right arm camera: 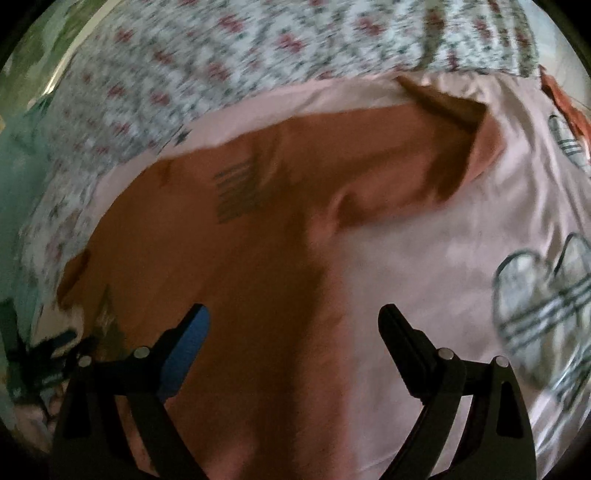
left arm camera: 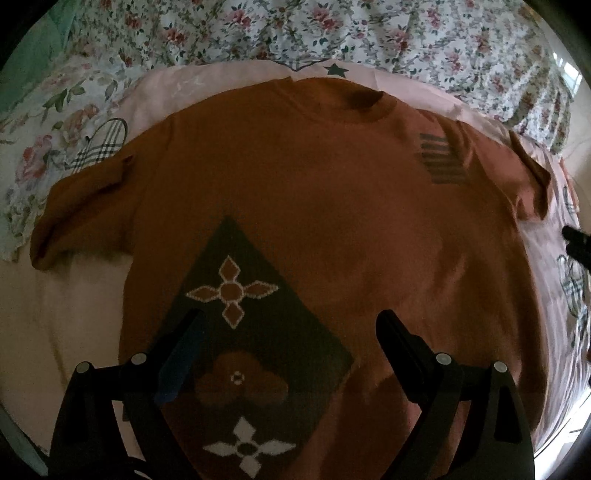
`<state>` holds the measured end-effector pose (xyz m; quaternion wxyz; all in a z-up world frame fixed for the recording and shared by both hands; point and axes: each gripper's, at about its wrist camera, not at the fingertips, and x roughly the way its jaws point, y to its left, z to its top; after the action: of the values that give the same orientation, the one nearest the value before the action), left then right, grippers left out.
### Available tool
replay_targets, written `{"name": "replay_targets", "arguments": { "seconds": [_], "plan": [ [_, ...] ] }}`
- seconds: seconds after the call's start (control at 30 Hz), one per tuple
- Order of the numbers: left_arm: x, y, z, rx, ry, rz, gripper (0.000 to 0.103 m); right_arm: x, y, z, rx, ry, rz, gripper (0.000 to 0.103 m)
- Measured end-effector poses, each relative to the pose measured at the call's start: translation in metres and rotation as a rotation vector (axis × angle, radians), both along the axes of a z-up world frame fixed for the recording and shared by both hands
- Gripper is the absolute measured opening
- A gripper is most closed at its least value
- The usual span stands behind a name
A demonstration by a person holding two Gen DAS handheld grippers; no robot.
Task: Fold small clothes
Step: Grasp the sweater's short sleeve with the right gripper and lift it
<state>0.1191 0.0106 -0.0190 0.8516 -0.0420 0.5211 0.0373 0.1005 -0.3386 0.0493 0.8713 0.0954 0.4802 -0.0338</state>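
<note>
1. Spread flat, front up, on a pink sheet (left arm camera: 74,295): a rust-brown shirt (left arm camera: 314,184), collar (left arm camera: 365,99) at the far end, both short sleeves out to the sides.
2. Left wrist view only: nearly the whole shirt, with a dark diamond patch (left arm camera: 255,332) of flower shapes on its near part, and a plaid heart print (left arm camera: 99,144) on the sheet beyond the shirt's left sleeve (left arm camera: 81,206).
3. Shared by both views: a dark striped mark (left arm camera: 441,158) on the shirt's chest, toward the right sleeve.
4. Left claw (left arm camera: 291,332) held above the shirt's near part, over the diamond patch, fingers spread wide, nothing between them; one inner pad (left arm camera: 181,362) blue.
5. Right wrist view, blurred: only the shirt's right side, its side edge running between the fingers, the right sleeve (right arm camera: 450,129) with its cuff partly turned up.
6. Right claw (right arm camera: 295,321) above that side edge of the shirt, fingers spread wide and gripping nothing.
7. Right wrist view only: more plaid hearts (right arm camera: 546,306) on the sheet to the right of the shirt, and something orange-red (right arm camera: 565,103) beyond the sleeve, too blurred to name.
8. Beyond the shirt's collar in both views: a white floral cover (left arm camera: 295,29).
9. At the right border of the left wrist view, beside the shirt's right edge: a dark black part (left arm camera: 578,243), possibly the other claw; hard to tell.
</note>
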Motion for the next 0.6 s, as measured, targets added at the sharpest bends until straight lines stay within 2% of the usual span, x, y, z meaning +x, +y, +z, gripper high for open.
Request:
{"name": "replay_targets", "arguments": {
  "seconds": [0.13, 0.3, 0.37, 0.5, 0.6],
  "plan": [
    [0.009, 0.000, -0.003, -0.005, 0.015, 0.017, 0.094, 0.033, -0.052, 0.010, -0.004, -0.028, -0.069, 0.092],
    [0.021, -0.003, -0.011, -0.010, 0.044, 0.031, 0.094, 0.080, -0.115, 0.035, -0.020, -0.099, -0.139, 0.085],
    [0.026, -0.004, -0.016, -0.015, 0.060, 0.039, 0.094, 0.100, -0.134, 0.045, -0.043, -0.119, -0.147, 0.078],
    [0.038, -0.007, -0.026, -0.025, 0.089, 0.069, 0.094, 0.153, -0.168, 0.049, -0.073, -0.111, -0.122, 0.072],
    [0.047, -0.009, -0.032, -0.027, 0.111, 0.089, 0.094, 0.188, -0.188, 0.041, -0.106, -0.071, -0.092, 0.061]
  ]
}}
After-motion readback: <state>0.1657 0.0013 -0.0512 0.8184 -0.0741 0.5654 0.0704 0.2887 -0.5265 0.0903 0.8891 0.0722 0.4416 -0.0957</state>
